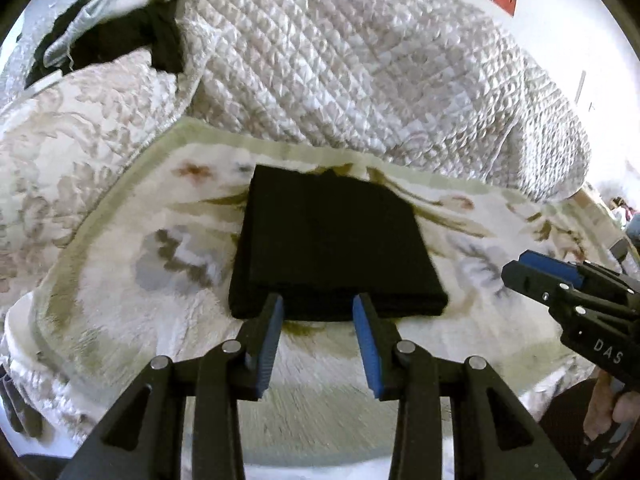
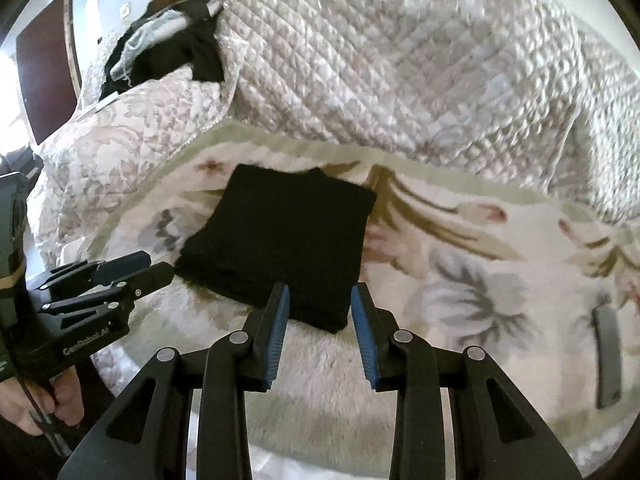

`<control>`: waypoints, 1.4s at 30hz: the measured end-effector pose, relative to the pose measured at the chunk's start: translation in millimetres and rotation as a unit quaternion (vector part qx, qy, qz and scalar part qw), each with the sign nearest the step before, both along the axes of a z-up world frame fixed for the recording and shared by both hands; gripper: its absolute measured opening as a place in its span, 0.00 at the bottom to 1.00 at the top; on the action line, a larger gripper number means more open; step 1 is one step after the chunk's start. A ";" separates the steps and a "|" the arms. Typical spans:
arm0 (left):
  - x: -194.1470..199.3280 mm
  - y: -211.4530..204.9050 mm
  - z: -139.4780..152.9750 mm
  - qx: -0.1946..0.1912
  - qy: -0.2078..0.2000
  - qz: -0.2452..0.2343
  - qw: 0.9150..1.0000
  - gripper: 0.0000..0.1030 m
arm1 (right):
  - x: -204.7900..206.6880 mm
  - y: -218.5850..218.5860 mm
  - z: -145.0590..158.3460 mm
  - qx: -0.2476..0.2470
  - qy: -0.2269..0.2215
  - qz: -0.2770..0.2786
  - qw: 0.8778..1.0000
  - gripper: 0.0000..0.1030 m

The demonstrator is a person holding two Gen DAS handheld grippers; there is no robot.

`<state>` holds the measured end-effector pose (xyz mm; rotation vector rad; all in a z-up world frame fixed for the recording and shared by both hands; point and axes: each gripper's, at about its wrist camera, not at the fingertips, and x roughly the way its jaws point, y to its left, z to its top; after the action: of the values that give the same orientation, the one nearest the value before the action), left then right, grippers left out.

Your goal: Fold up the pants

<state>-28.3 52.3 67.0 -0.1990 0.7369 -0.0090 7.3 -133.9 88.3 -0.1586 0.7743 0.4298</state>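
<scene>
pants (image 1: 336, 248) lay folded square just beyond both tongs; left gripper (image 1: 319, 300) and right gripper (image 2: 320, 290) stood part open, holding nothing, about equally near.

One pair of black pants (image 1: 332, 244) lies folded into a single square on the bed, which carries one floral blanket (image 1: 132, 264) and, toward its far edge, one heaped white quilt (image 1: 360, 68). Two grippers show, the left gripper (image 1: 318, 304) and the right gripper (image 2: 320, 294), each with two blue-padded fingers standing apart and empty. One dark pile of clothes (image 1: 120, 36) sits at the far left corner, and one flat grey object (image 2: 608, 356) lies near the right edge.
</scene>
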 end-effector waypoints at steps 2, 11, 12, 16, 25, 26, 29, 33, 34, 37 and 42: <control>-7.6 0.2 9.2 0.000 -0.008 0.002 1.000 0.38 | -10.4 0.8 11.4 0.005 -0.006 0.006 1.000 0.32; -27.3 1.7 29.8 0.009 -0.030 0.008 0.999 0.38 | -39.8 0.8 45.4 0.015 -0.040 0.014 0.999 0.32; -28.1 1.0 30.7 0.010 -0.030 0.008 0.999 0.38 | -41.5 -0.6 48.2 0.011 -0.046 0.010 0.999 0.32; -27.8 -4.3 31.8 0.013 -0.028 0.001 1.000 0.38 | -45.8 -15.1 59.3 0.014 -0.057 -0.012 0.998 0.32; -32.1 -15.6 36.4 0.017 -0.030 -0.010 0.999 0.38 | -61.9 -20.2 65.8 0.083 -0.025 0.032 0.996 0.32; -32.3 -15.3 36.4 0.018 -0.030 -0.008 0.999 0.38 | -62.9 -18.6 65.8 0.085 -0.024 0.035 0.995 0.32; -35.3 -13.3 38.1 0.021 -0.031 -0.004 0.999 0.38 | -65.9 -16.9 66.1 0.087 -0.027 0.038 0.995 0.32; -37.8 -11.6 39.1 0.022 -0.032 -0.003 0.999 0.38 | -67.7 -20.8 67.3 0.067 -0.042 0.019 0.997 0.32; -37.8 -11.7 39.1 0.022 -0.032 -0.003 0.999 0.38 | -68.3 -22.7 68.8 0.062 -0.047 0.013 0.997 0.32; -38.2 -14.4 40.0 0.020 -0.033 -0.010 0.999 0.38 | -70.3 -29.8 73.5 0.051 -0.061 -0.005 0.997 0.32; -39.5 -22.2 42.9 0.017 -0.038 -0.024 0.999 0.38 | -73.0 -39.4 79.0 0.044 -0.071 -0.023 0.996 0.32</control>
<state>-67.8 30.1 109.9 -0.1481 0.6654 -0.0503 -65.7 -173.3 167.2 -0.0882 0.6170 0.4039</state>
